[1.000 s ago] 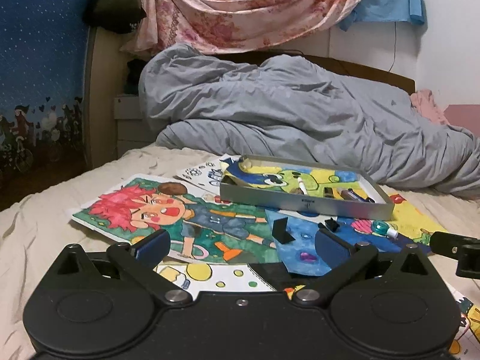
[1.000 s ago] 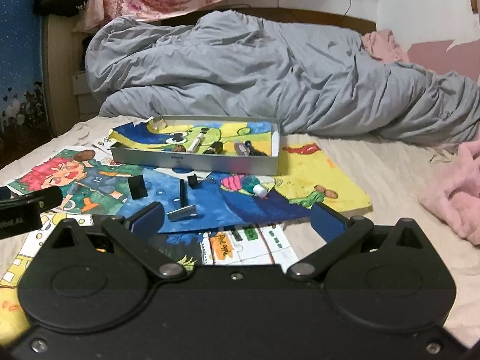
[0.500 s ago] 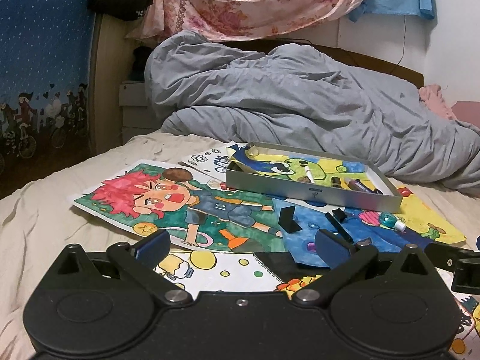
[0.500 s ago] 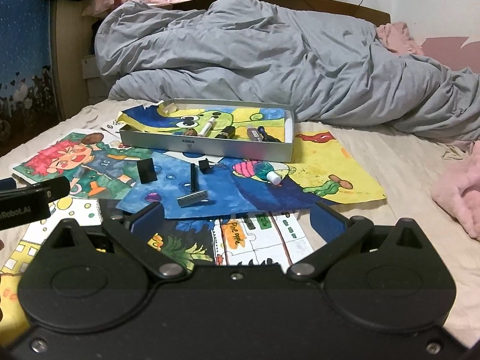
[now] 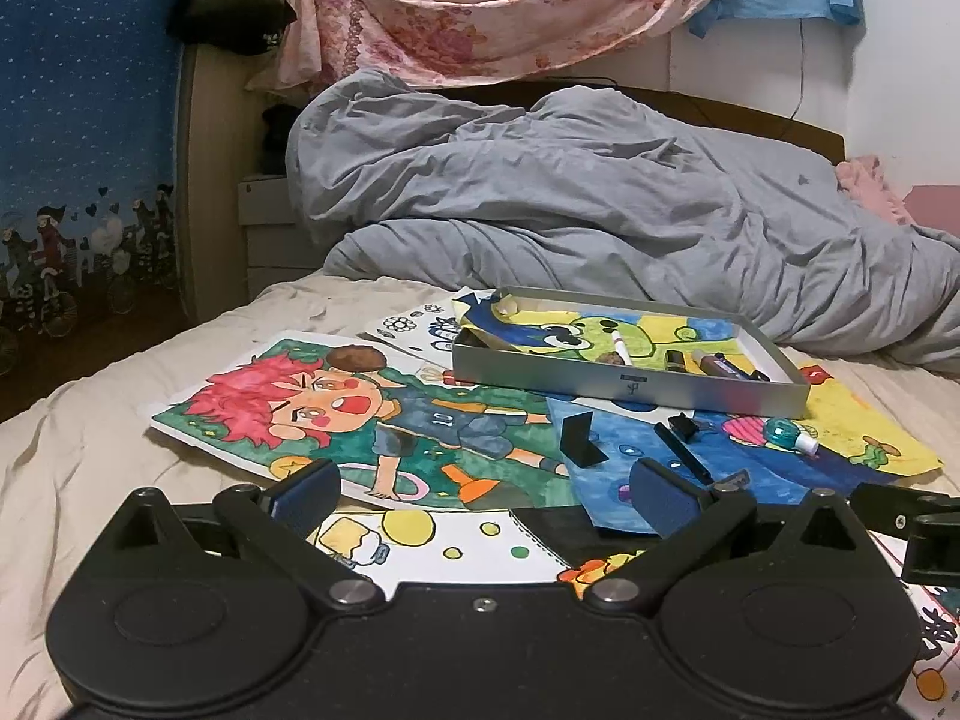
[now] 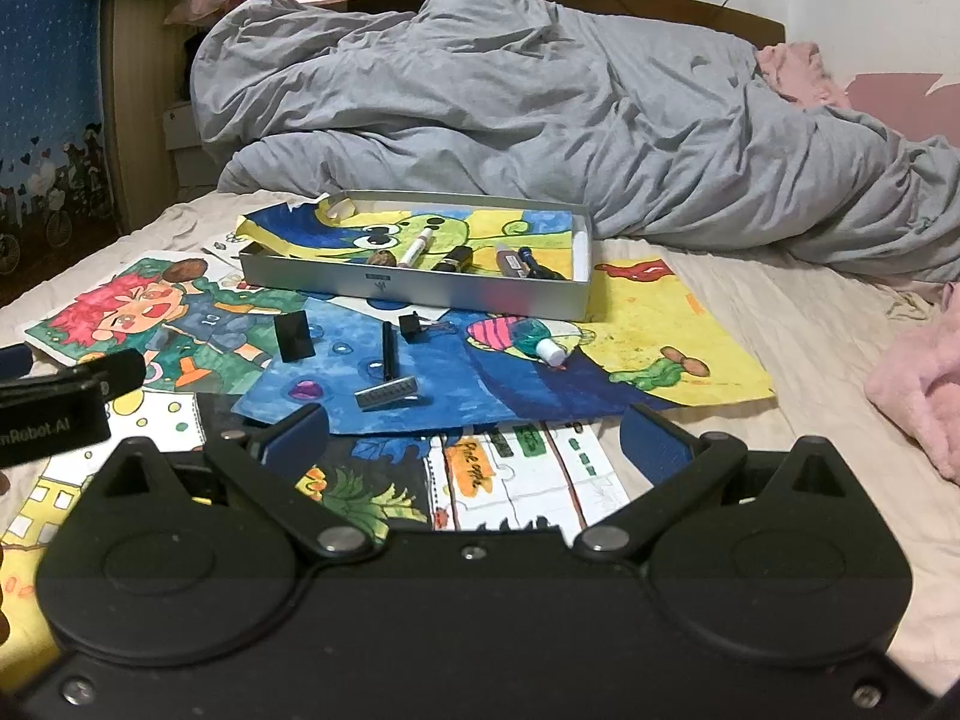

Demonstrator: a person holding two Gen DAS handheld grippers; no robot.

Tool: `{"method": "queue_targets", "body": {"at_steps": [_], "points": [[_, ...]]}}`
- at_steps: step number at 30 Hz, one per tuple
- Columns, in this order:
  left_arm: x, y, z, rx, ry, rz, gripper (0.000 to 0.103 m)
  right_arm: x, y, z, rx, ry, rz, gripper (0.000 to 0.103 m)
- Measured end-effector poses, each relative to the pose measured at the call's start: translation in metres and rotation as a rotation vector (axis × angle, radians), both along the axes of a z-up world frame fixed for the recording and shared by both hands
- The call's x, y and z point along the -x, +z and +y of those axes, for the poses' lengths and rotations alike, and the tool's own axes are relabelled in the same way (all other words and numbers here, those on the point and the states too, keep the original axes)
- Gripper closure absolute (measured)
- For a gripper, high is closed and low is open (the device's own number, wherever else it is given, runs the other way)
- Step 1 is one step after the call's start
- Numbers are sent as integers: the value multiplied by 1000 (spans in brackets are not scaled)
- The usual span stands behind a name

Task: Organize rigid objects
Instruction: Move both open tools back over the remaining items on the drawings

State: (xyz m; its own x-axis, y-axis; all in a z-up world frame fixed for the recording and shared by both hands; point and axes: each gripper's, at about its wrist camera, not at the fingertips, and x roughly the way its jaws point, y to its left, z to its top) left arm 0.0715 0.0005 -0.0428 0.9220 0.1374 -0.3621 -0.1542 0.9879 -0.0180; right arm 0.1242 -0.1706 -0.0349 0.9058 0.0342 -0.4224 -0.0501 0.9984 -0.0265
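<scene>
Shallow silver metal tray (image 6: 456,294) resting on overlapping painted paper sheets (image 6: 456,372) spread over a beige bedsheet (image 6: 810,324); inside, along the near wall — a white marker pen (image 6: 418,246), a brown nut-like lump (image 6: 381,258), a small black block (image 6: 455,258) and a grey tube with a dark cap (image 6: 510,261). Just in front of the tray, on the blue painting: a black binder clip (image 6: 414,326), a black-handled safety razor with a grey head (image 6: 389,369), a black folded L-shaped piece (image 6: 293,336) standing upright, and a small teal bottle with a white cap (image 6: 537,342) lying on its side. Nearer still, right gripper (image 6: 474,441) low over the papers, blue-padded jaws spread wide, nothing between them. Left gripper (image 5: 480,489) beside it, likewise spread wide and empty — aimed toward the red-haired cartoon painting (image 5: 360,414). Behind everything, a rumpled grey duvet (image 5: 600,210); pink fleece (image 6: 918,396) at the right edge.
</scene>
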Motion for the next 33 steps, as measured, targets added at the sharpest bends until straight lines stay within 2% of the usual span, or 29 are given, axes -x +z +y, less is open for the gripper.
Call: {"method": "queue_targets", "body": {"at_steps": [10,16,21,26,33], "points": [[-7,-1,0,-1,-13,-1,1,-9,6,5,45,34,-28,1],[-28,1,5,20,3,9,1,-22,7,5,80,57,-18,1],[-53,2,10,71,-23,50,1,-43,2,12,144,124,19,1],[-81,-4,9,84,-56,87,1,-64,-2,22,198,183,25,1],[-124,-18,6,153,-142,173,1,-93,-14,29,187,263,103,1]]}}
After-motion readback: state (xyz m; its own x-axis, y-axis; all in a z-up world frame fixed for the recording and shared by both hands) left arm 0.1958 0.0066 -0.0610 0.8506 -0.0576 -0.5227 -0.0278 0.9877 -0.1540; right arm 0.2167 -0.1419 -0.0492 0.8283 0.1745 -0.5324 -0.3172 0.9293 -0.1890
